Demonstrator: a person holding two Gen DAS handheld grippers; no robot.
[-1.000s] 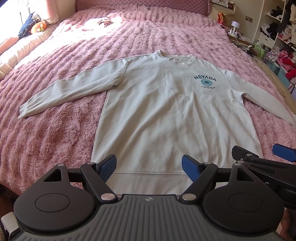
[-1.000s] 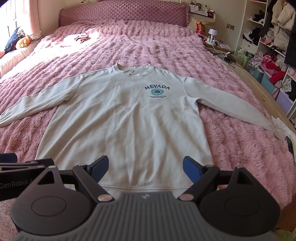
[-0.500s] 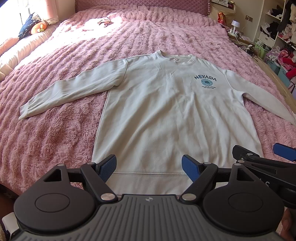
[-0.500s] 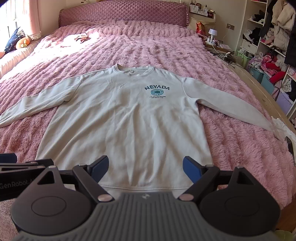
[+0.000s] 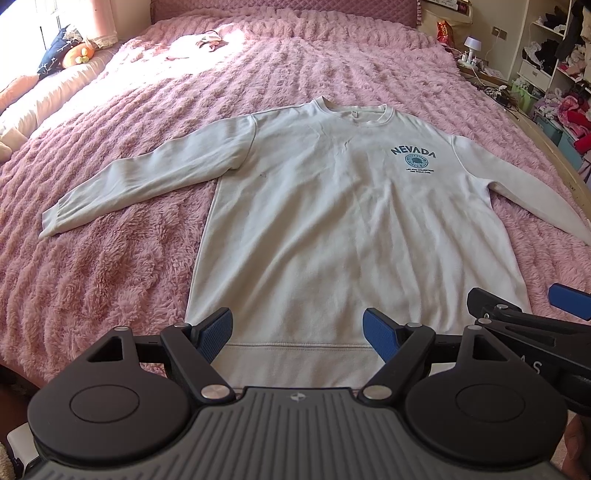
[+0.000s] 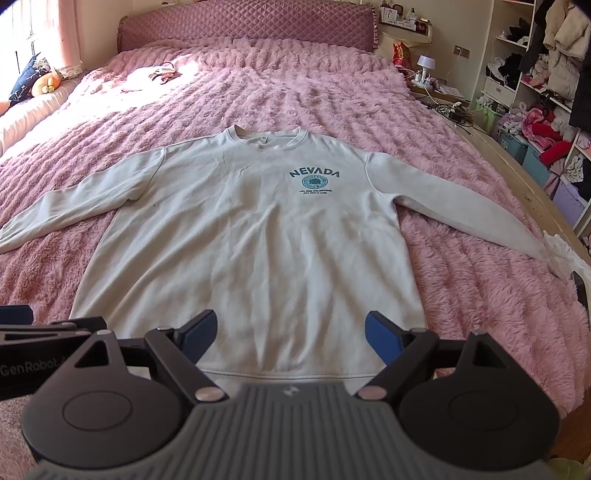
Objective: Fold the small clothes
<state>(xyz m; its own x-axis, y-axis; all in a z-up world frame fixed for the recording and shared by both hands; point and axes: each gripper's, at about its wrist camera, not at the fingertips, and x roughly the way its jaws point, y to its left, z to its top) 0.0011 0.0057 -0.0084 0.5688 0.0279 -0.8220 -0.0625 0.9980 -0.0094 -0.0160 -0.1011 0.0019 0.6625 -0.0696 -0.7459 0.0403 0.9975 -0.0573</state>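
Note:
A pale grey long-sleeved sweatshirt (image 5: 332, 221) (image 6: 251, 236) with a blue NEVADA print lies flat and face up on the pink bed, both sleeves spread out sideways. Its hem lies nearest me. My left gripper (image 5: 297, 330) hovers open above the hem, nothing between its blue pads. My right gripper (image 6: 290, 332) is also open and empty, over the hem a little to the right. In the left wrist view, the right gripper's fingers (image 5: 517, 321) show at the right edge; in the right wrist view, the left gripper's arm (image 6: 44, 332) shows at the left edge.
The fluffy pink bedspread (image 5: 110, 258) covers the whole bed up to a quilted headboard (image 6: 243, 26). Small clothes (image 6: 162, 72) lie near the pillows, cushions (image 5: 66, 55) at the far left. A wooden bed rail (image 6: 517, 177), a bedside lamp (image 6: 426, 62) and cluttered shelves (image 6: 546, 92) stand to the right.

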